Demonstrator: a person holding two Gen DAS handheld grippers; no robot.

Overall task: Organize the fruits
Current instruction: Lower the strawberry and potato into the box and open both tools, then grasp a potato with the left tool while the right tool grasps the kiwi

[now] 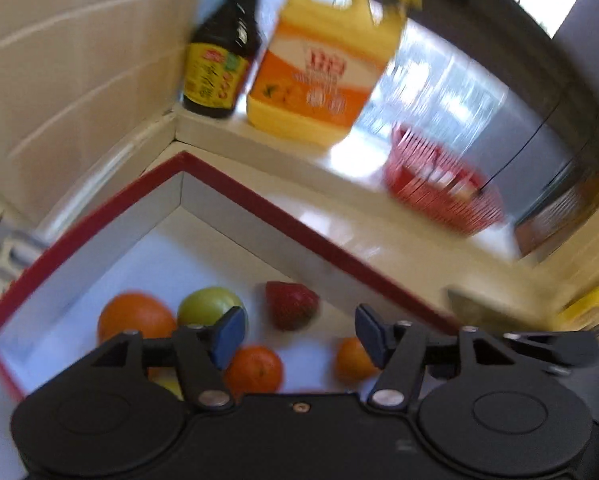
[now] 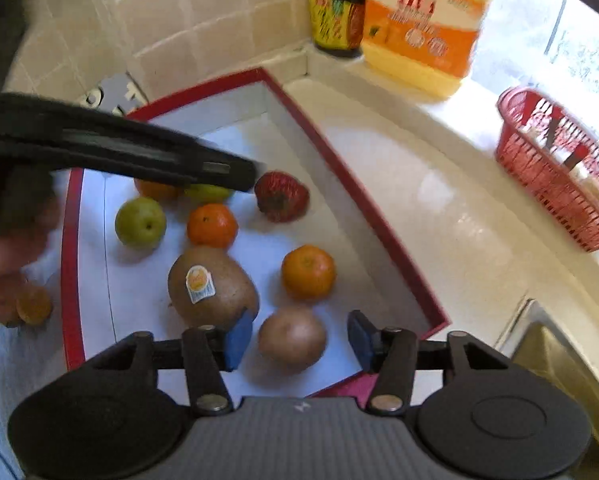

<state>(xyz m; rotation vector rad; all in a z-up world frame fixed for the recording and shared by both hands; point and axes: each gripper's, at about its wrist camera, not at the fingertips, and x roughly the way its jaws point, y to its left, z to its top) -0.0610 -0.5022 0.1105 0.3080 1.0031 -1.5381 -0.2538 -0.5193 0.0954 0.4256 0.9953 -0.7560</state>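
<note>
We hold both tools over a shallow white box with a red rim, where the fruit lies loose on the flat floor. Our left gripper has its blue pads spread and nothing between them; in the right view its dark body crosses in from nine o'clock above the back fruits. Our right gripper is likewise spread and empty, with a small brown round fruit lying below the gap, so we judge it is lined up for the next pick, though we cannot tell how far above the fruit the pads are. Just at eleven o'clock of that fruit lies a bigger brown one with a sticker, matte and rough-skinned. Two mandarins, glossy and slightly flattened, lie at one and eleven o'clock of the sticker fruit; a green, smooth pear-like fruit is further at ten; a bumpy red strawberry lies near the back wall. The low walls probably keep round things from rolling off. On the pale glossy counter at two o'clock stands a red slatted plastic basket, maybe the sorting target. A dark sauce bottle and yellow jug stand in the tiled corner at twelve.
</note>
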